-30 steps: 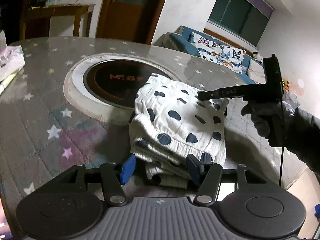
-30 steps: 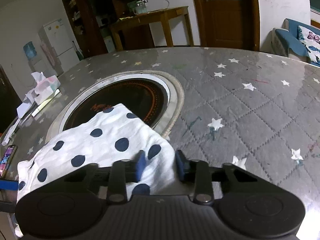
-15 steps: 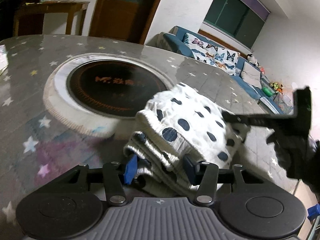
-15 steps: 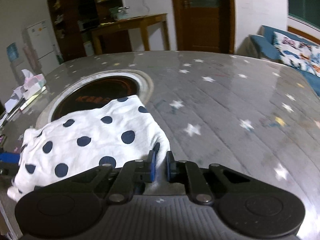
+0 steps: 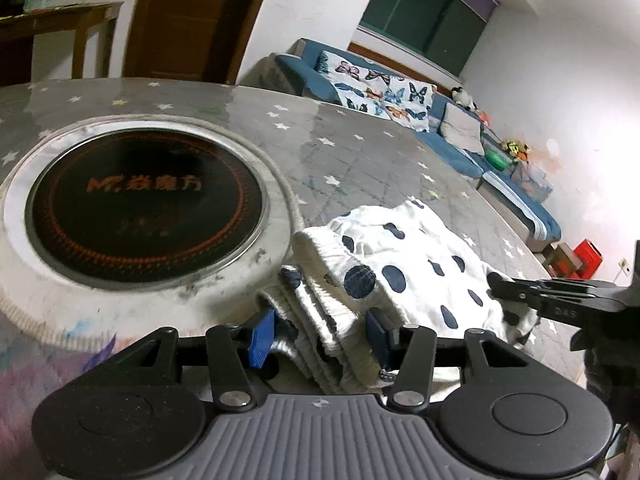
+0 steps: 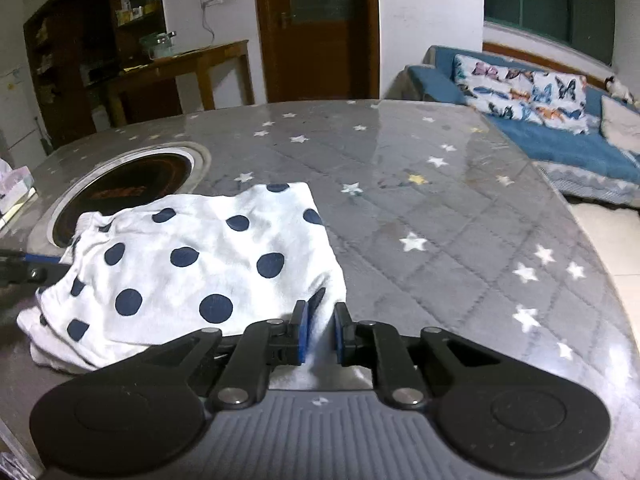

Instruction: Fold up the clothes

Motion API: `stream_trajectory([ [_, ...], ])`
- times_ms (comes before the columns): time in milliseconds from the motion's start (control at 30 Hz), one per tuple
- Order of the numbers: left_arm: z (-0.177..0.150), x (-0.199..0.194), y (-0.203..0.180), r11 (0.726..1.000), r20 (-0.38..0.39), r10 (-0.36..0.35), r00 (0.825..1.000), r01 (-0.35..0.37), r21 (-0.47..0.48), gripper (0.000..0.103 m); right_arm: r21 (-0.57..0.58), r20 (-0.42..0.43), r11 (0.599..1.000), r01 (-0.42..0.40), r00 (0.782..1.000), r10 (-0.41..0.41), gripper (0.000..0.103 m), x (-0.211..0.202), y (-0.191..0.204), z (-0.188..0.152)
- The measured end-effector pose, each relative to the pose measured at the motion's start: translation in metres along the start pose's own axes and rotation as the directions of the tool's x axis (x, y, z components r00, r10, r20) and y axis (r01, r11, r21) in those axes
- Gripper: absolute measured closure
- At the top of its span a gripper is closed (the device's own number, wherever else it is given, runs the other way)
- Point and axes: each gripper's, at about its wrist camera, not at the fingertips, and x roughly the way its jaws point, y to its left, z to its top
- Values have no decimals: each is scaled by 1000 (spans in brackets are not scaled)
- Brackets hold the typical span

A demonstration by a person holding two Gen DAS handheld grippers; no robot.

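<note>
While my left gripper (image 5: 320,334) clamps the folded polka-dot garment's (image 5: 404,272) thick stack and my right gripper (image 6: 319,330) pinches its corner, I should slide both together, keeping layers level

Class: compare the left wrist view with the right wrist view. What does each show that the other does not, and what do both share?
Only the left wrist view shows the garment's stacked ribbed waistband folds and a red crate. Only the right wrist view shows the dark shelving and a tissue pack. Both show the polka-dot garment, the starred table, the round cooktop and the blue sofa.
</note>
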Motion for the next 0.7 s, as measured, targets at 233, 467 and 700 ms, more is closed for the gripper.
stream_trajectory([
  [233,10,-16,18,998,33,22,999,-20,-58,45,-196,86,979,-52,994,70,81,-26,39,9],
  [467,8,-17,18,995,5,34,999,-34,-90,33,-502,19,836,-220,964,265,55,-31,119,6],
  [700,4,-17,14,987,-36,18,999,-24,-159,27,-733,-72,635,-244,956,284,50,-14,177,-23],
])
